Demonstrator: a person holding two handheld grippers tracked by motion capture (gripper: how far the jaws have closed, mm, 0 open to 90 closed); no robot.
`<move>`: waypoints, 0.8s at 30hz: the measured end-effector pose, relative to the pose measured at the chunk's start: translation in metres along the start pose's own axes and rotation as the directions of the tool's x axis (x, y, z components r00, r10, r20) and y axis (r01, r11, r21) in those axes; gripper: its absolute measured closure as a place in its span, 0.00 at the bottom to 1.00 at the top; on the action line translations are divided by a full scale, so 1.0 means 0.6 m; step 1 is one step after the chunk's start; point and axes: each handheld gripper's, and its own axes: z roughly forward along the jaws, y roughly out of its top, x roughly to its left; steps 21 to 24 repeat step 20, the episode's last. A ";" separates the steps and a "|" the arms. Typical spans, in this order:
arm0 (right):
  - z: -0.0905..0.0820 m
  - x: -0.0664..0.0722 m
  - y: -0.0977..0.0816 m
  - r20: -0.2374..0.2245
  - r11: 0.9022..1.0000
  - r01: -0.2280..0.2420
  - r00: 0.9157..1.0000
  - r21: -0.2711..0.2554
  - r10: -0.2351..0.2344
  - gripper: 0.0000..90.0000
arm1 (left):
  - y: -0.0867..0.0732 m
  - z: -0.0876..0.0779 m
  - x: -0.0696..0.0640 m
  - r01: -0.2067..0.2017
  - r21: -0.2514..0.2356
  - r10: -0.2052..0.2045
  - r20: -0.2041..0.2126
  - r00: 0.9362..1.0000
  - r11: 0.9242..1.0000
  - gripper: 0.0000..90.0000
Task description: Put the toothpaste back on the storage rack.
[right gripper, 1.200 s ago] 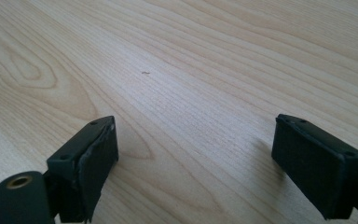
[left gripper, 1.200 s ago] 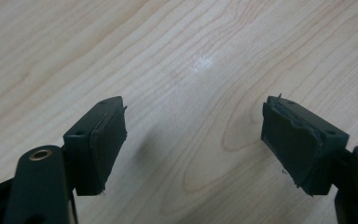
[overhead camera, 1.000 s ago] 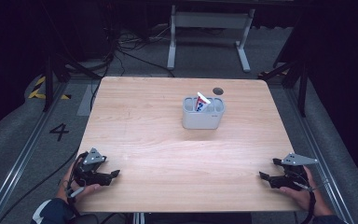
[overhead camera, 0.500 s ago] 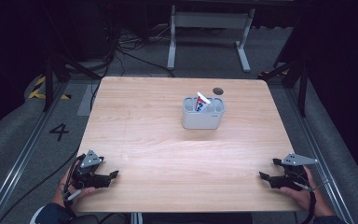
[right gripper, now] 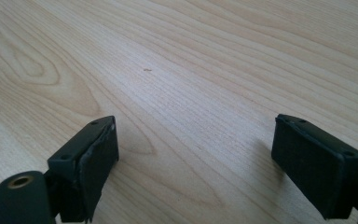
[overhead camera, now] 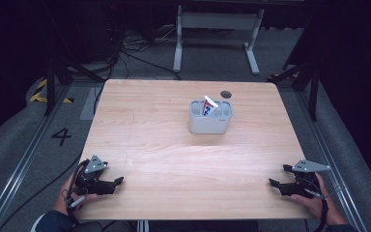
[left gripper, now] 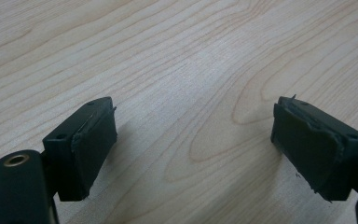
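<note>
the light wooden table [overhead camera: 174, 159] has rounded corners, and its near edge runs between the 2 hands. at the left near corner the left gripper [overhead camera: 117, 181] lies low on the wood, held by a hand [overhead camera: 72, 193] that comes over the edge. its jaws have just been opening; in the left gripper view they stand widely spread, with bare wood grain between them and no object there. from this corner the surface is free across the whole near half. the grey plastic holder with compartments [overhead camera: 210, 122] stands past the middle toward the far edge, with a white tube with red and blue print [overhead camera: 208, 106] leaning in its left compartment; both are well apart from both grippers. a small dark round spot [overhead camera: 225, 94] is just behind it. at the right near corner the right gripper [overhead camera: 272, 182] rests in the same way, its jaws widely spread over bare wood, pinching nothing.
</note>
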 end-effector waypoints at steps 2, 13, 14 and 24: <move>0.000 -0.001 0.000 -0.002 1.000 0.003 1.000 0.000 -0.003 0.16 | 0.000 0.001 -0.001 0.005 -0.002 -0.005 -0.002 1.000 1.000 0.16; 0.001 -0.001 0.001 -0.004 1.000 0.003 1.000 0.000 -0.003 0.16 | 0.003 0.003 0.000 0.004 0.003 -0.004 -0.001 1.000 1.000 0.14; 0.001 -0.001 0.001 -0.004 1.000 0.003 1.000 0.000 -0.003 0.16 | 0.003 0.002 0.000 0.000 0.004 0.000 -0.002 1.000 1.000 0.14; 0.001 -0.001 0.001 -0.004 1.000 0.003 1.000 0.000 -0.003 0.16 | 0.005 0.006 -0.002 0.015 0.006 -0.015 0.000 1.000 1.000 0.11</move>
